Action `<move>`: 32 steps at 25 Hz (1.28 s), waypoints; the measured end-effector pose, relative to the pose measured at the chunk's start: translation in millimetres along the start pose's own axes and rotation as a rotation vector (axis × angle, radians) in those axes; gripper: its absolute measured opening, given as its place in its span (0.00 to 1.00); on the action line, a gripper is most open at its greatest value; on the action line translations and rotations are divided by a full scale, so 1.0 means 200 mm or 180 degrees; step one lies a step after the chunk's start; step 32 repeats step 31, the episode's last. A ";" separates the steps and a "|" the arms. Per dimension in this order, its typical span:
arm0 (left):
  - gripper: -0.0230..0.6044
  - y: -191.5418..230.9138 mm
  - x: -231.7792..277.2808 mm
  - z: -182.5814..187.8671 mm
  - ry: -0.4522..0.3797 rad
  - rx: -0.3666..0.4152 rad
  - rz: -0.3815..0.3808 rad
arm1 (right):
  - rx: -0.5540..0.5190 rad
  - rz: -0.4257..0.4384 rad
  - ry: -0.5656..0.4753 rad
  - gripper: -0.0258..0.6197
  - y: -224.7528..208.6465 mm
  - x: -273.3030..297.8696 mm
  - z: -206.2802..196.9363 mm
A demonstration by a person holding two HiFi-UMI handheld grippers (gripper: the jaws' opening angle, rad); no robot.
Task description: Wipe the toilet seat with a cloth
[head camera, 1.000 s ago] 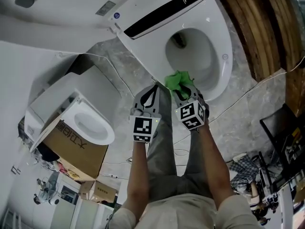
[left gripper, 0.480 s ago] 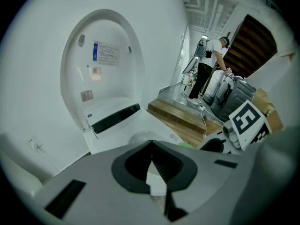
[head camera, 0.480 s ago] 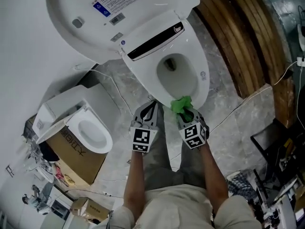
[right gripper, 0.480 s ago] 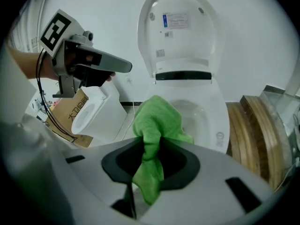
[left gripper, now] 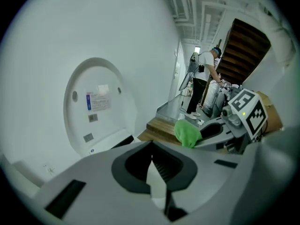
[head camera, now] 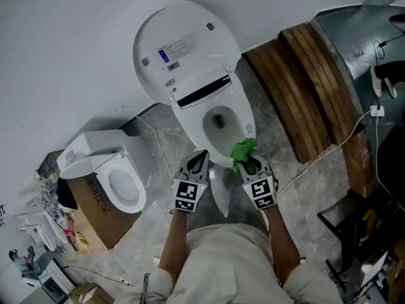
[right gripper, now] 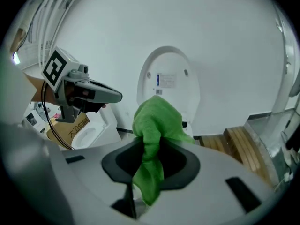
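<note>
The white toilet stands with its lid [head camera: 185, 48] raised against the wall and its seat [head camera: 239, 116] down around the bowl. My right gripper [head camera: 249, 160] is shut on a green cloth [head camera: 243, 152], which bunches out of the jaws in the right gripper view as the cloth [right gripper: 155, 128]. In the head view the cloth overlaps the seat's front right rim; contact cannot be told. My left gripper [head camera: 201, 156] sits just left of it, shut and empty, its jaws meeting in front of the lid [left gripper: 97, 108].
A second toilet [head camera: 119, 181] rests on a cardboard box [head camera: 95, 217] at the left. Wooden planks [head camera: 297, 90] lie right of the toilet, with a cable [head camera: 329, 151] across the marble floor. A person [left gripper: 204, 81] stands far off in the left gripper view.
The head view has pulled back and up: the toilet looks much smaller and its whole lid now shows. Both grippers and the cloth stay near the seat's front rim.
</note>
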State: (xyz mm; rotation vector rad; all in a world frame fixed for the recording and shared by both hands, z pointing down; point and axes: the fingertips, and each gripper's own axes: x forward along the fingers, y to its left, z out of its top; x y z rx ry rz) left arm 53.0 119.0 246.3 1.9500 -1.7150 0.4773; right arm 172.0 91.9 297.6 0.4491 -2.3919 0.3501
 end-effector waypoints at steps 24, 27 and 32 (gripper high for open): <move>0.06 -0.16 -0.57 0.81 -0.1062 0.0363 0.0183 | -0.0584 -0.0310 -0.1323 0.19 0.01 -0.72 1.00; 0.06 -0.17 -0.63 0.87 -0.1058 0.0424 0.0132 | -0.0580 -0.0361 -0.1291 0.19 0.04 -0.77 1.01; 0.06 -0.16 -0.79 0.99 -0.1100 0.0526 0.0174 | -0.0571 -0.0357 -0.1319 0.19 0.13 -0.88 1.12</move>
